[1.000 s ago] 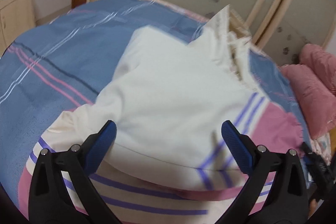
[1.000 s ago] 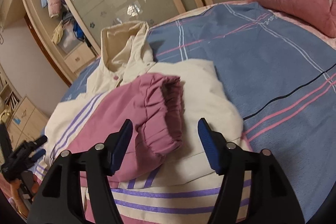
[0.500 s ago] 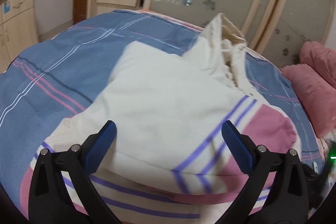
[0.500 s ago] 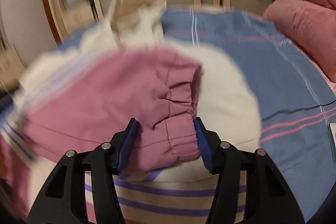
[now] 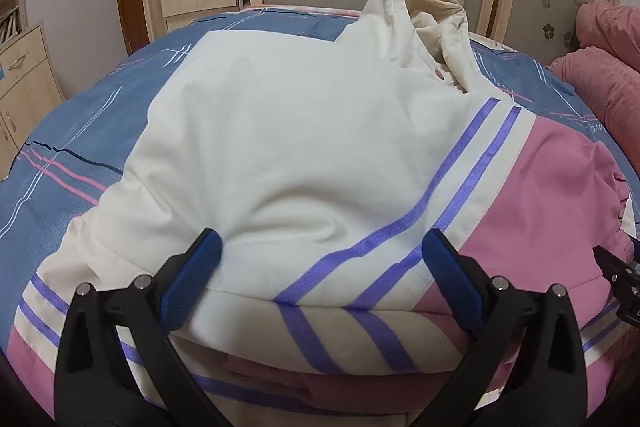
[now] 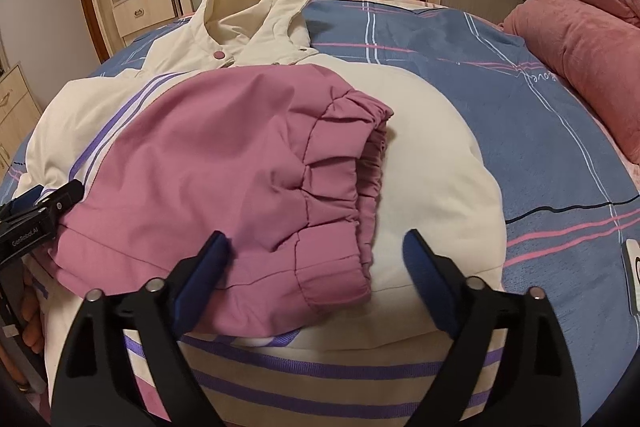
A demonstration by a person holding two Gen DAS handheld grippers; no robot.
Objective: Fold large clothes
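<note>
The pink sleeve [image 6: 240,179] lies across the hooded jacket [image 5: 304,131], cuff at lower centre of frame between the spread, empty right gripper [image 6: 316,267]; left gripper [image 5: 320,267] also released

White lettering reading "GenRobot.AI" is printed on the black body of the left gripper [image 6: 30,223], which enters at the left edge of the right wrist view, beside the pink sleeve [image 6: 224,187] of the jacket. Far to the right, small cursive lettering that looks like the word "love" appears upside down on the blue striped bedsheet [image 6: 544,78], close to the pink pillow [image 6: 580,67]. A small white tag [image 6: 633,267] lies on the sheet at the right edge; its marking is too small to read
</note>
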